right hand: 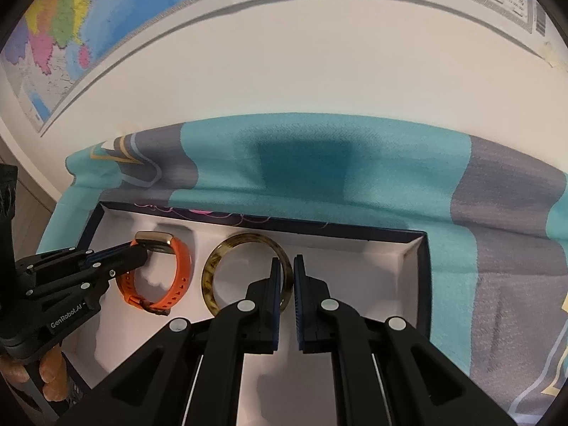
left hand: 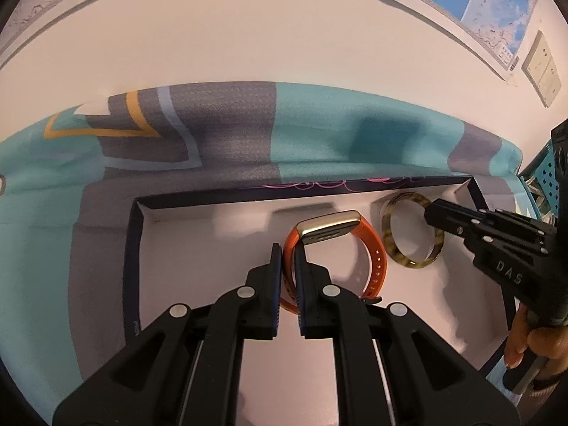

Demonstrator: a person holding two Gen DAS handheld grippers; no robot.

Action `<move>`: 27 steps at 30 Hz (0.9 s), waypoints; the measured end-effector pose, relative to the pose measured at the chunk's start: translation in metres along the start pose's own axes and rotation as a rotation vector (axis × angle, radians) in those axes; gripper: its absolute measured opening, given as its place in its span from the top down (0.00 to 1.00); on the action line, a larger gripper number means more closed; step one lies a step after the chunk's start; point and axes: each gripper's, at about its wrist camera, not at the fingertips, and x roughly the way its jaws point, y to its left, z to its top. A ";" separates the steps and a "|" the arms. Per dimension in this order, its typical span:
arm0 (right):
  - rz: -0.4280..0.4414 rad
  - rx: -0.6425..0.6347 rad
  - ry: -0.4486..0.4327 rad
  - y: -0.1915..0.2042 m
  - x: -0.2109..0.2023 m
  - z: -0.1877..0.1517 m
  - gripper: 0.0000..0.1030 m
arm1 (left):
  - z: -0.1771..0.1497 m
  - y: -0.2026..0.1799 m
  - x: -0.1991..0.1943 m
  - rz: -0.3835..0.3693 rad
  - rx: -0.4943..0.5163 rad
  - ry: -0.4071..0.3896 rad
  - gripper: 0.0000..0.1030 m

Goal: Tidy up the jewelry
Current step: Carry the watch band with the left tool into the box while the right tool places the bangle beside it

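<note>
Your left hand-held gripper (left hand: 288,254) is pinched almost all the way closed on the strap of the orange watch (left hand: 372,255). The strap sits right between its two blue pads (left hand: 276,266). The watch stands on its side inside the box (left hand: 133,248), with its shiny gold face at the top, near the back wall of the box.

Your right hand-held gripper (right hand: 284,266) is pinched almost closed too. It has hold of the brown spotted bangle (right hand: 213,266), gripping the ring's right side between its pads. The bangle also stands up on its edge in the box, just beside the watch. The two are close but do not touch.

The box is dark on the outside and white on the inside. It is wide and low, with no lid on it. The watch is in the middle part of the box, and the bangle is more to the right. The left part and the right end of the box floor are bare.

The box rests on a teal and grey cloth (right hand: 372,177) that covers the desk. Behind the desk is a white wall with a map (right hand: 71,17) hung on it.
</note>
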 end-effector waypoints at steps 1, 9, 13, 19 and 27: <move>0.000 0.001 0.002 0.000 0.001 0.000 0.94 | 0.002 0.000 0.002 0.002 -0.007 0.012 0.92; 0.004 -0.016 -0.079 0.003 -0.026 -0.010 0.84 | 0.008 -0.004 -0.004 0.019 -0.016 0.001 0.71; 0.091 -0.092 -0.157 0.008 -0.069 -0.035 0.70 | -0.006 -0.005 -0.038 0.020 0.000 -0.102 0.61; 0.140 -0.247 -0.184 0.010 -0.118 -0.107 0.61 | -0.055 -0.018 -0.101 -0.025 0.109 -0.253 0.48; 0.135 -0.255 -0.079 0.000 -0.120 -0.173 0.67 | -0.125 -0.018 -0.136 -0.072 0.166 -0.264 0.47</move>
